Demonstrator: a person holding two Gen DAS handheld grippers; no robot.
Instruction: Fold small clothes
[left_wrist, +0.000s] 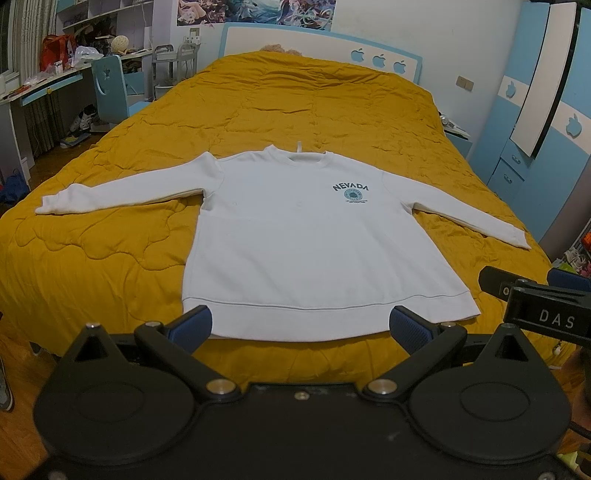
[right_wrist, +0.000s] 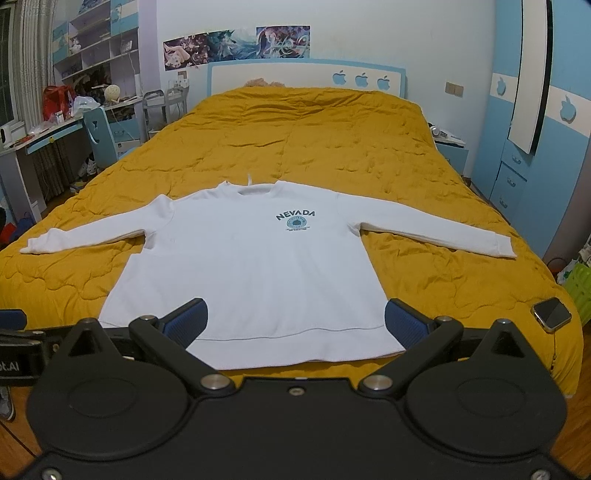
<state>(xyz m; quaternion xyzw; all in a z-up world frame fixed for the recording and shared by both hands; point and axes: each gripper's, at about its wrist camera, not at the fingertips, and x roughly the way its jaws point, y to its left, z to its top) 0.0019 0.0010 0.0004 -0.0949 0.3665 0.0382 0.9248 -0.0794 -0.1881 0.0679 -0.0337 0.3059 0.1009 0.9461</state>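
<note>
White sweatshirt (left_wrist: 295, 243) flat on bed (left_wrist: 110, 258), beyond both spread claws (left_wrist: 301, 326)

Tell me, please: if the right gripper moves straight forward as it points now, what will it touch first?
Most likely the white sweatshirt: the open right gripper points over its hem, near the right corner. It seems to hover above the fabric; depth is unclear.
</note>
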